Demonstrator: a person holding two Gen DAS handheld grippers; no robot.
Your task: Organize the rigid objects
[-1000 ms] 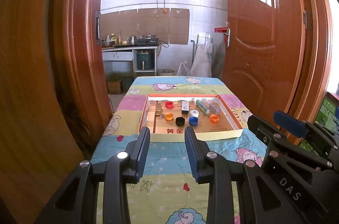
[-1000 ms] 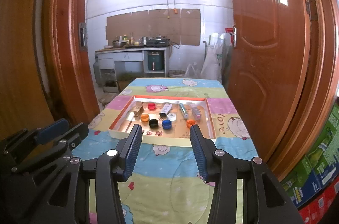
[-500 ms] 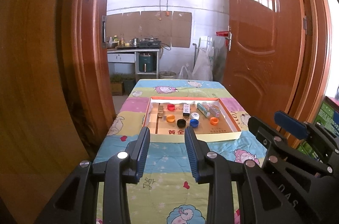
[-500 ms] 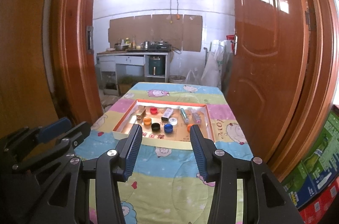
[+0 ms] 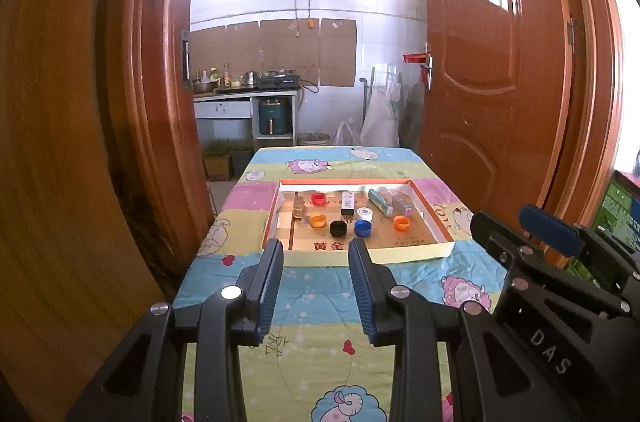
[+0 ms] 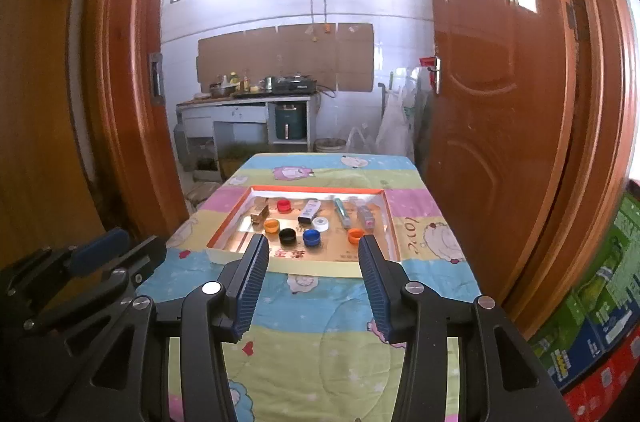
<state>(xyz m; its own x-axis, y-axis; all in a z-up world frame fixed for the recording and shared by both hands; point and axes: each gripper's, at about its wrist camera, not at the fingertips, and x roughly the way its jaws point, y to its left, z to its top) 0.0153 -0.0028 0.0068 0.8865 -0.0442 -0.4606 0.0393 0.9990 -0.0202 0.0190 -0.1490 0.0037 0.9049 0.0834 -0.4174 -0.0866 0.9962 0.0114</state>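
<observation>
A shallow cardboard box lid [image 5: 444,249] [image 6: 228,220] with an orange rim lies mid-table. Inside it are several bottle caps: red [image 5: 318,198], orange [image 5: 318,220], black [image 5: 338,228] [image 6: 287,236], blue [image 5: 363,227] [image 6: 311,237], white [image 5: 364,213] and another orange [image 5: 401,222] [image 6: 355,235]. Small boxes and tubes [image 5: 348,202] [image 6: 343,212] lie beside them. My left gripper [image 5: 316,252] is open and holds nothing, well short of the lid. My right gripper [image 6: 313,250] is open wider, also with nothing in it, and shows at the right of the left wrist view [image 5: 548,234].
The table [image 6: 320,362] wears a pastel cartoon cloth and stands in a doorway between wooden doors [image 5: 100,142] [image 6: 500,102]. A kitchen counter with pots [image 6: 256,90] is behind. Printed cartons [image 6: 600,322] are stacked low on the right.
Both wrist views have tilted slightly upward, so the box lid sits lower in the pictures. The jaws of both grippers keep the same gaps.
</observation>
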